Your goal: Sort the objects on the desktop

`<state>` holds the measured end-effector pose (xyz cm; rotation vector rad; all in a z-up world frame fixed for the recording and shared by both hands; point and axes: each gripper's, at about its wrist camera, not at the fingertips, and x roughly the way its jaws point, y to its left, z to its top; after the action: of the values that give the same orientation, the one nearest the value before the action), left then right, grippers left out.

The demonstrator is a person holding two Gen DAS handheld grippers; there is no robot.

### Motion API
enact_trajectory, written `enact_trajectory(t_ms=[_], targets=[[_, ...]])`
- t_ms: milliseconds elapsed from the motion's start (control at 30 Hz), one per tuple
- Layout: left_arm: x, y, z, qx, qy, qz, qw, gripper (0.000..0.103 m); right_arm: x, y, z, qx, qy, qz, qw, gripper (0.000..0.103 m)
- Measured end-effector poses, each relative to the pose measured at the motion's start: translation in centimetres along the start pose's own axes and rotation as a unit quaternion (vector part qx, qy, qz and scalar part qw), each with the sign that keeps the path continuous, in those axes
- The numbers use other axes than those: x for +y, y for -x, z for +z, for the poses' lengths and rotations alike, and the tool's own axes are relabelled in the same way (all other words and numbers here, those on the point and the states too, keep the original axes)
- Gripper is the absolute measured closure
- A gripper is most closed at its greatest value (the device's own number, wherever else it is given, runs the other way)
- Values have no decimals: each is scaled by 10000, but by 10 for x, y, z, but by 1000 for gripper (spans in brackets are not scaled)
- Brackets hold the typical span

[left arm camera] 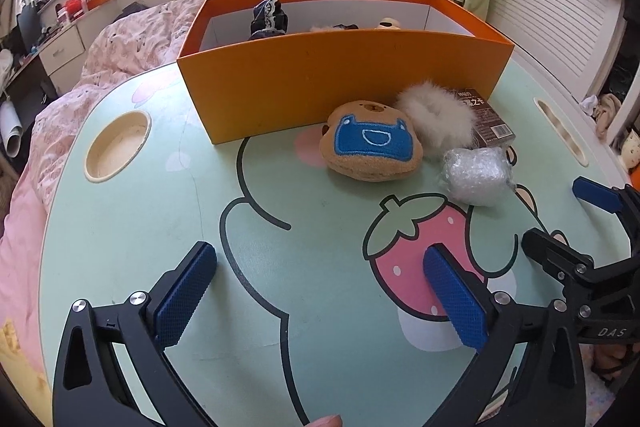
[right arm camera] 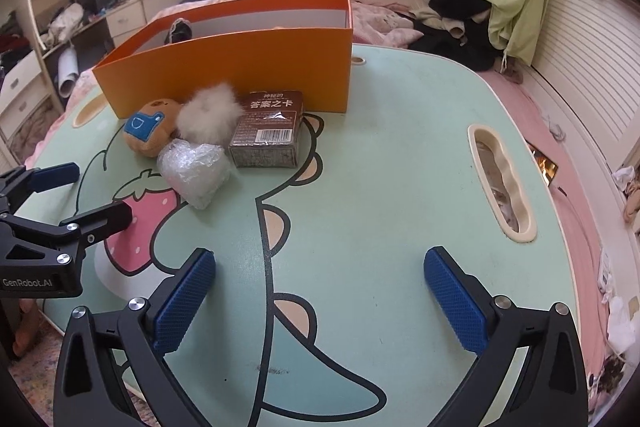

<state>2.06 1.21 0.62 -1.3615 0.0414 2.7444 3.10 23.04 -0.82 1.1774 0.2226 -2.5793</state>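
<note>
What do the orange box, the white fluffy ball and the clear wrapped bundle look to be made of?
Orange box: likely matte cardboard, with thin flat walls, sharp folds and a white inside.
White fluffy ball: fur or faux fur, with long loose fibres.
Clear wrapped bundle: seemingly glossy bubble wrap, crinkled and translucent; its contents are hidden.

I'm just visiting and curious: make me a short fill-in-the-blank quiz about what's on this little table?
1. The tall box standing at the back of the table is coloured ____.
2. The fruit printed on the tabletop near the bubble-wrapped bundle is a ____.
3. The patch on the brown plush toy is coloured ____.
4. Both the left gripper and the right gripper have their jaws ____, with nothing between them.

Missing words: orange; strawberry; blue; open
</note>
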Motion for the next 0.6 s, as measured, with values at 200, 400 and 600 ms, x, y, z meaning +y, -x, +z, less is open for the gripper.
enact_trajectory(t_ms=[200, 400, 600], targets=[[1, -2, 3, -31, -10, -1, 10000, 0, 0, 0, 0, 0, -1, 0, 10000, 0], [1, -3, 3, -33, -10, 0, 10000, 0, 0, 0, 0, 0, 0, -2, 10000, 0], [1, -2, 2, -34, -10, 0, 10000, 0, 1, 0, 1, 0, -1, -2, 10000, 0]])
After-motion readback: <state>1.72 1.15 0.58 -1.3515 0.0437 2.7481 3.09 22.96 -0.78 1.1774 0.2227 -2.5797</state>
